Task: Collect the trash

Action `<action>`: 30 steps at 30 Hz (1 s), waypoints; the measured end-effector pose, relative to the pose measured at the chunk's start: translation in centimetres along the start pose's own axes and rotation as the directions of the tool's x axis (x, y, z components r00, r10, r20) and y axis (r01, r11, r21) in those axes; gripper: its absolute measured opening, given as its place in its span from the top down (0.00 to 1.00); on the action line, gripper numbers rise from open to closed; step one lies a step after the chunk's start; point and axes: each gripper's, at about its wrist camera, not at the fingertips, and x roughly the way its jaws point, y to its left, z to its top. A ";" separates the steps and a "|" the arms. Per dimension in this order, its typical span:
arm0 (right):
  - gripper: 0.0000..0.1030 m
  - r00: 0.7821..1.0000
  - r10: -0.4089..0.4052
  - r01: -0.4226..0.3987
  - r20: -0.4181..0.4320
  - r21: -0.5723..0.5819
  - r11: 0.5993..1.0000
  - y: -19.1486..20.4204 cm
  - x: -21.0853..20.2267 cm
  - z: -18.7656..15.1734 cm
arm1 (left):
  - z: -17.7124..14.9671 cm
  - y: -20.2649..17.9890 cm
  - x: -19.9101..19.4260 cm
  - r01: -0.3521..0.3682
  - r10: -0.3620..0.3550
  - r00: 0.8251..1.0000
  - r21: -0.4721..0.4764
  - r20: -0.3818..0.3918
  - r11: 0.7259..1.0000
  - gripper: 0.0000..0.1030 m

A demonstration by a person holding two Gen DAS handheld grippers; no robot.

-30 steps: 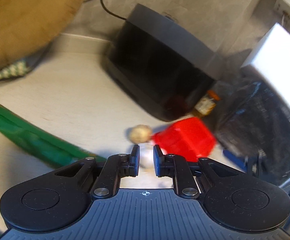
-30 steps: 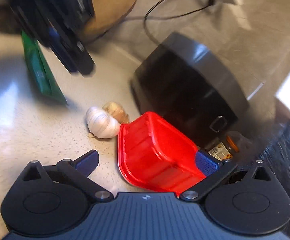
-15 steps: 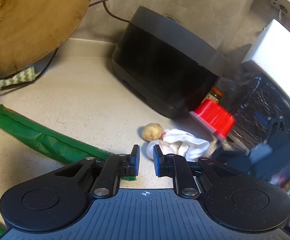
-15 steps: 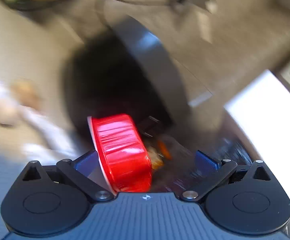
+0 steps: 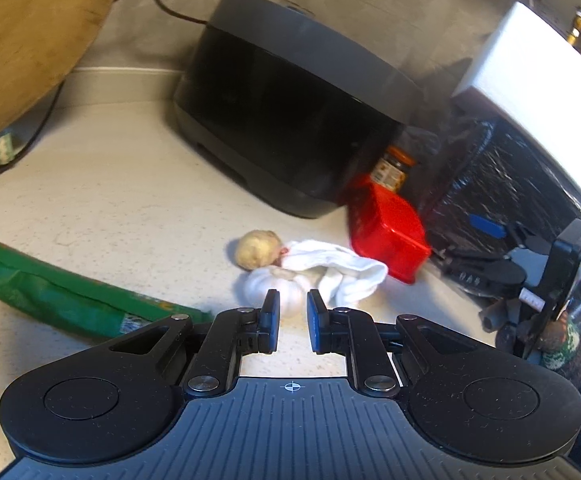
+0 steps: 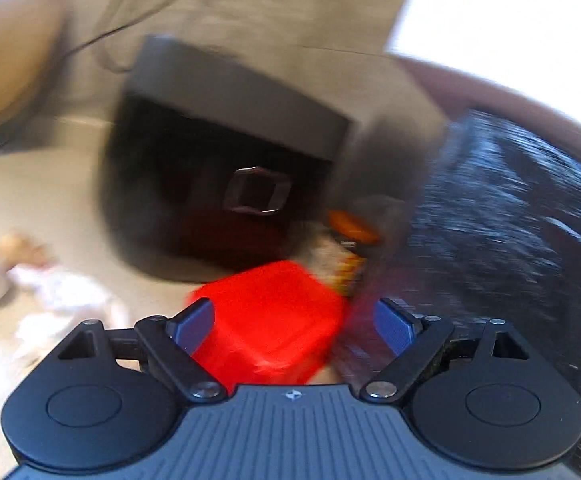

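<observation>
A black appliance (image 5: pixel 290 108) fills the upper centre, on the speckled bench (image 5: pixel 102 208). A red plastic tub (image 5: pixel 386 228) lies at centre right, beside a black trash bag (image 5: pixel 502 184). The right gripper (image 6: pixel 294 326) is closing, fingers wide around the tub. The left gripper (image 5: pixel 293 322) is narrow, holding nothing, over a garlic bulb (image 5: pixel 276 294).

Pale speckled countertop (image 5: pixel 102 208), grey mottled wall (image 5: pixel 370 4) behind it, black boxy appliance (image 5: pixel 290 92) standing against that wall, round wooden board (image 5: pixel 30 28) leaning left of the appliance, dark cable (image 5: pixel 162 0) trailing between them, white block (image 5: pixel 538 60) to the appliance's right.
</observation>
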 end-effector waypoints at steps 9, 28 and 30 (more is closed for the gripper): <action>0.04 0.993 0.101 -0.056 -0.055 0.539 0.840 -4.6 -0.4 -2.4 | 4.3 -4.9 6.8 0.177 -0.177 0.984 -0.014 -0.006 0.984 0.83; 0.23 0.948 0.314 -0.167 0.048 0.916 0.363 -7.6 7.9 -8.6 | 5.7 -7.1 22.2 0.184 -0.196 0.979 -0.162 -0.056 0.969 0.73; 0.23 0.928 0.366 -0.197 0.069 0.925 0.325 -7.3 6.6 -9.0 | 5.4 -6.7 20.7 0.188 -0.204 0.976 -0.174 -0.079 0.967 0.71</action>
